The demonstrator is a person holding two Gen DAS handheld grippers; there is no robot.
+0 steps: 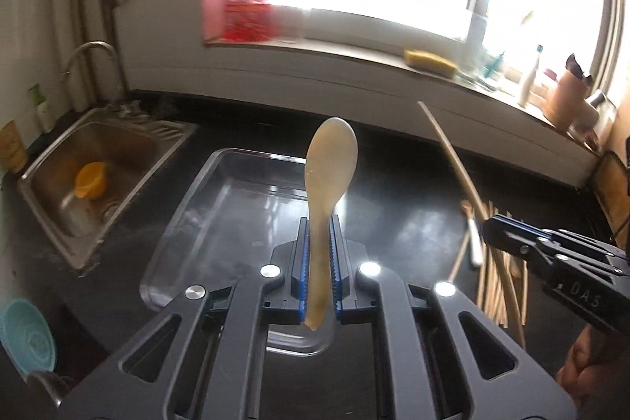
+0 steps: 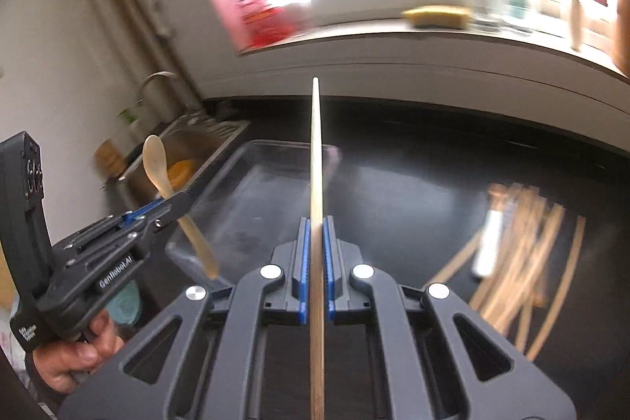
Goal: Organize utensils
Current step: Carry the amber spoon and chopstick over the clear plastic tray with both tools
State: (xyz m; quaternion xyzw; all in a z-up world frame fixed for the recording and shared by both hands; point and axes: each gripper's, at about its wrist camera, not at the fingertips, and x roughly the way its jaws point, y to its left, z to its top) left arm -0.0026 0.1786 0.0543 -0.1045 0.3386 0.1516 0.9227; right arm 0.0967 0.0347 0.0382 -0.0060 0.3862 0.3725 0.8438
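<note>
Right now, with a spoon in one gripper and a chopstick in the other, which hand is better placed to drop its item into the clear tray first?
Probably the left. The left gripper holds the spoon directly over the clear tray, while the right gripper holds the chopstick nearer the tray's right edge.

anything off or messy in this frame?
Mainly the chopsticks: a loose, crisscrossed pile on the black counter, right of the clear tray, with a white-handled utensil mixed in. Spoon and single chopstick are held cleanly. No spills or damage visible.
</note>
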